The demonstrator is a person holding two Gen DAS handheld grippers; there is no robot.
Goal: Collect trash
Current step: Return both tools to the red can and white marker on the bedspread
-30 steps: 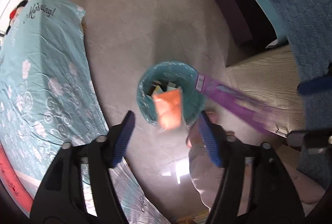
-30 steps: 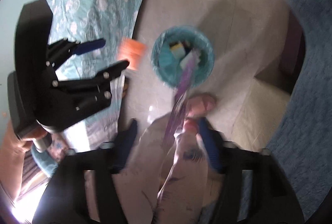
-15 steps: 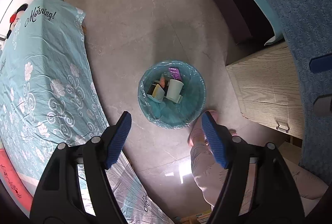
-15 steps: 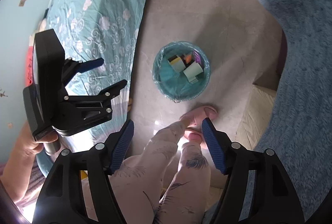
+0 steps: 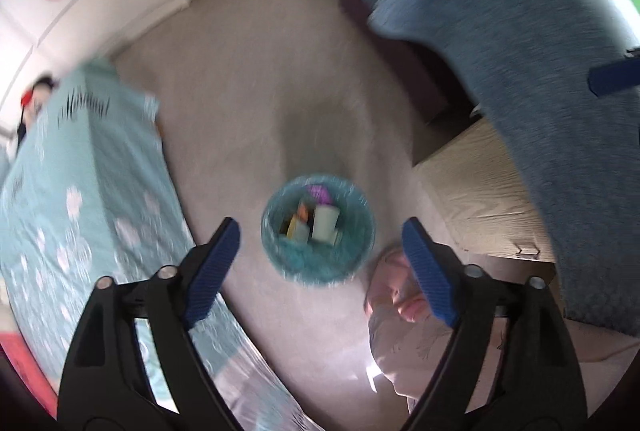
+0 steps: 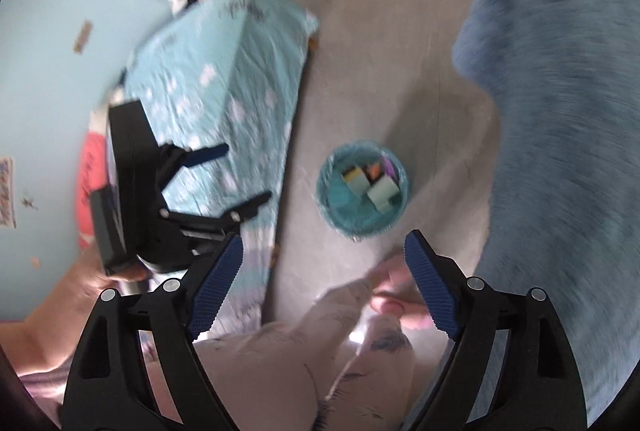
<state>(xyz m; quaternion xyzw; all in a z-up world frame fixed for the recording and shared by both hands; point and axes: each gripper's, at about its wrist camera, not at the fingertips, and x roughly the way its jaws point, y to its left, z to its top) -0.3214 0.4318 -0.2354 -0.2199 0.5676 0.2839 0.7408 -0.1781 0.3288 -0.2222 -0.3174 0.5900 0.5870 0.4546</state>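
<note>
Since half a second ago both of my claws have lifted and tilted up, so the bin sits smaller in each view and more of the room shows; both views are blurred.

Item: left claw (image 5: 320, 263). Blue pads spread wide, nothing between them, hanging over the floor (image 5: 256, 103) above the bin. Also seen from the right wrist camera (image 6: 224, 171), at the left, over the bed.

Item: right claw (image 6: 324, 283). Spread wide, holding nothing, above my trouser legs (image 6: 280, 359) and pink slippers (image 6: 396, 291).

Item: trash bin (image 5: 319, 229), round, lined with a teal bag, standing on the floor between the bed and the wooden cabinet (image 5: 480, 199), just beside my slipper. Contents: a pale paper cup (image 5: 325, 225), a purple wrapper (image 5: 319, 193), an orange scrap (image 5: 303, 210), and a yellowish piece (image 5: 297, 229); the blur hides finer detail.

Item: bed with teal flowered sheet (image 5: 72, 199), left of the bin.

Item: blue fleece blanket (image 5: 520, 43), right of the bin, draped past the cabinet.
</note>
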